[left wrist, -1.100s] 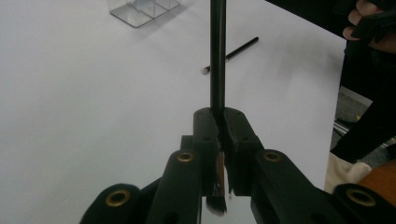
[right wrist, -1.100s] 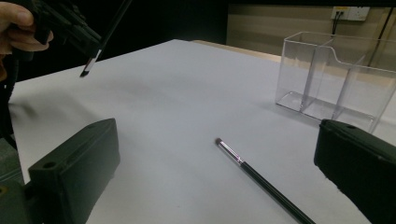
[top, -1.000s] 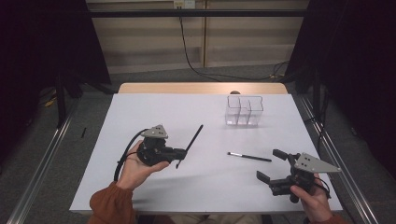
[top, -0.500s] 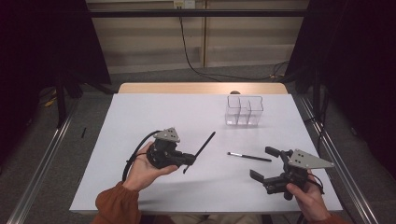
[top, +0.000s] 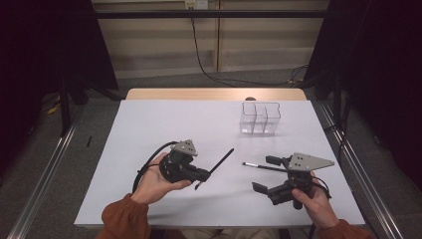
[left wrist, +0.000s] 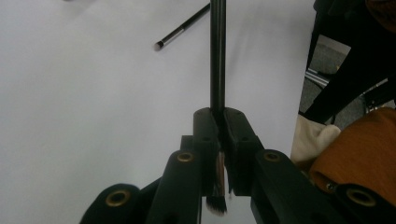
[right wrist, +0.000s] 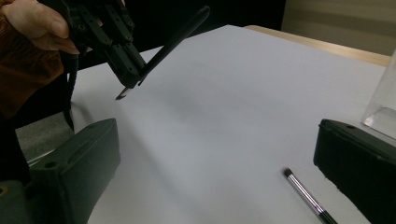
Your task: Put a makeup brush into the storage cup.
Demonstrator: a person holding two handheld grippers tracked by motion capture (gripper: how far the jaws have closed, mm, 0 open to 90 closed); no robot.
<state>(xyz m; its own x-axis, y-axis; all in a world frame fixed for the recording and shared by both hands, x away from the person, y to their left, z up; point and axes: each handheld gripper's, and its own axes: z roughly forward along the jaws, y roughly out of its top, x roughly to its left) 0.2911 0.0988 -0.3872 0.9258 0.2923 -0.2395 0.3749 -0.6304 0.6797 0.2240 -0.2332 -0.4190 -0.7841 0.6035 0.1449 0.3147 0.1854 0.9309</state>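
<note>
A long black brush (top: 219, 163) is clamped near its bristle end, its dark bristle tuft poking out behind the jaws and its slim handle slanting up, clear of the bench. A second thin black brush (top: 263, 167) with a silvery ferrule lies flat on the white bench, near it

The high view looks forward and down from above the person's side, taking in the whole white paper-covered worktop (top: 164, 124) from some distance. The left gripper view sits close behind its own tool (left wrist: 218, 126), facing along the long black brush (left wrist: 217, 56) across the worktop. The right gripper view rides low, just above the surface, facing across towards the other hand. All three share the thin black-and-silver pen (top: 263, 167) lying on the worktop.
</note>
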